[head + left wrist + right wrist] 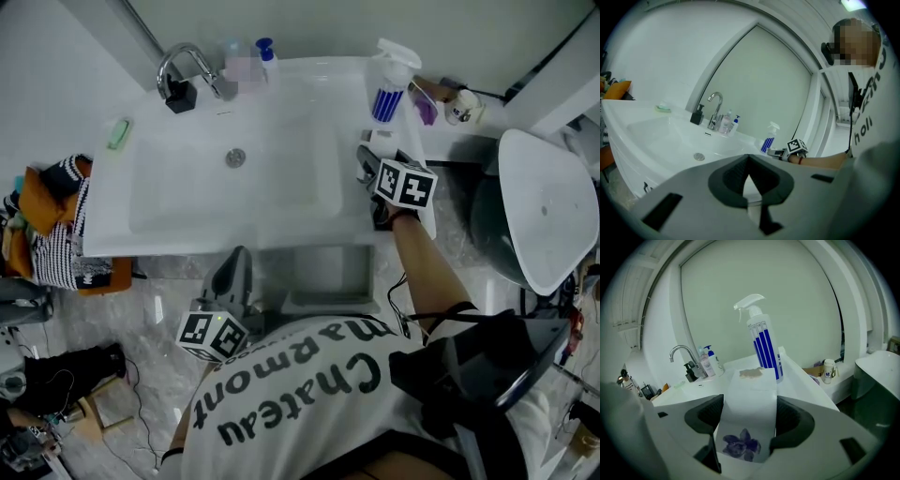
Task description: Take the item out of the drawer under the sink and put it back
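Note:
My right gripper (746,437) is shut on a white pack (749,404) with a purple flower printed on it. The pack lies flat between the jaws and points at the spray bottle (763,345). In the head view this gripper (370,169) is over the right rim of the white sink (103,239). Below the sink the drawer (330,302) stands pulled out, its inside grey. My left gripper (236,274) hangs just left of the drawer, in front of the sink. Its jaws meet at the tips (749,161) with nothing between them.
A faucet (183,64) and pump bottles (265,52) stand at the sink's back edge, and a green soap (117,133) lies at its left. The spray bottle (386,86) stands at the back right. Clothes (52,225) lie piled left; a toilet (546,206) stands right.

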